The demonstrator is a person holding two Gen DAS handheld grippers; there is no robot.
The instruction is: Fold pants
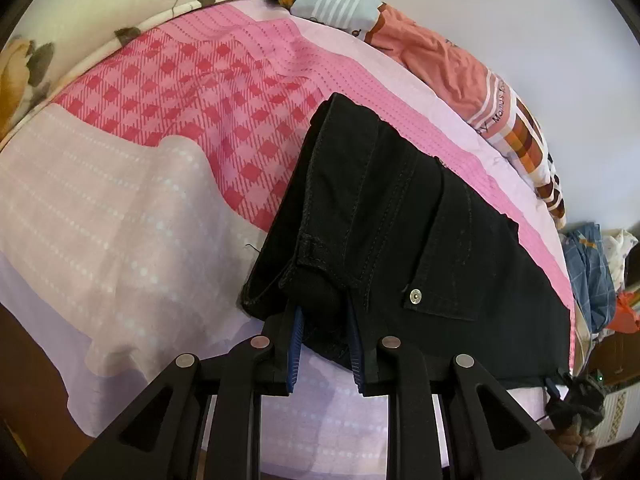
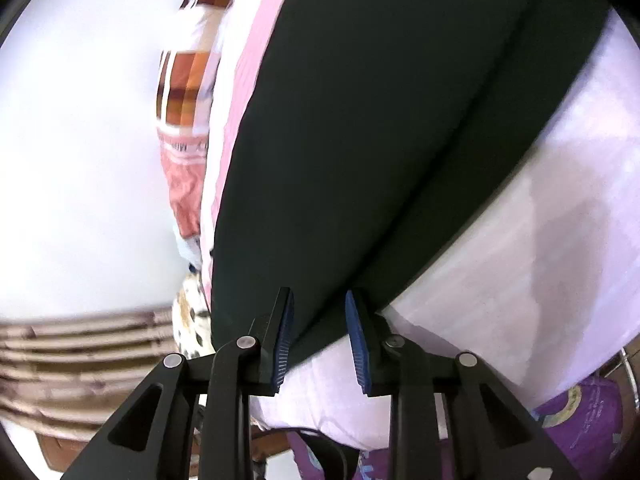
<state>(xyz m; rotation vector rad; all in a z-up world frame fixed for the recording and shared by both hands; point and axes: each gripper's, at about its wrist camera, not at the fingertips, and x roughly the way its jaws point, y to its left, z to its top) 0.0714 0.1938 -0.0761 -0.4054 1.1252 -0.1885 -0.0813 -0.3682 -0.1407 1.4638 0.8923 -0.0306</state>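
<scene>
The black denim pants [image 1: 400, 220] lie folded lengthwise on the pink-and-lilac checked bedsheet [image 1: 120, 208]; they look heavy and limp, stiffest at seams and waistband, so the thick waistband edge seems the safest hold. The left gripper [image 1: 326, 344], angled steeply down, is clamped on that bunched waistband. The right gripper [image 2: 320, 340], tilted less steeply, has jaws parted at the dark cloth's edge, pressing nothing

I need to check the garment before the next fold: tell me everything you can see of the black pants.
The black pants look like dark denim, with stitched seams, a belt loop and a pocket closed by a metal snap. They lie folded lengthwise on the pink-patterned bedsheet. The left gripper pinches their waistband end; the right gripper has the other end between its fingers, grip unclear.
</scene>
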